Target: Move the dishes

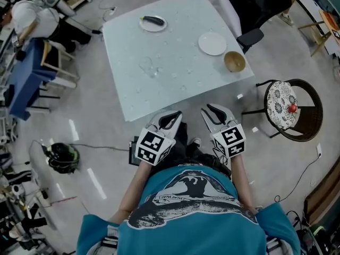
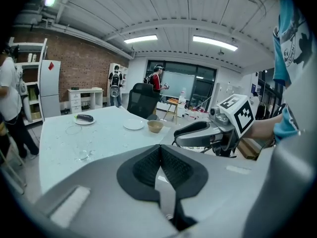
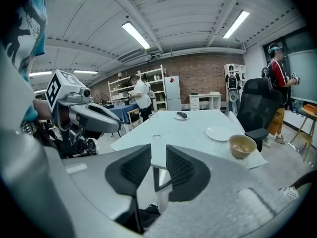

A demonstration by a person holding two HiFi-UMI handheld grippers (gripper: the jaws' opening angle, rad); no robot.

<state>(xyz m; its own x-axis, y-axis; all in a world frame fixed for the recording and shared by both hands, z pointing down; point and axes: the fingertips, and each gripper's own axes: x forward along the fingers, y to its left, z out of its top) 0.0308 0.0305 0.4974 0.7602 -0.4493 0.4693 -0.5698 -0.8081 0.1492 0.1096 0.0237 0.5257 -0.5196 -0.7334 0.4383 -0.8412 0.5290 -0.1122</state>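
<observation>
I have the left gripper [image 1: 171,116], jaws together, and the right gripper [image 1: 209,110], jaws slightly apart and empty, near the desk [image 1: 180,33] with bowl [image 1: 234,61] and plate [image 1: 212,43].

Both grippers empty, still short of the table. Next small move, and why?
Probably carry the right gripper forward toward the bowl. The bowl sits at the near right corner of the table and is the closest dish on that side. The right jaws stand slightly apart with nothing between them, so they look ready for its rim. The left gripper is shut and empty.
</observation>
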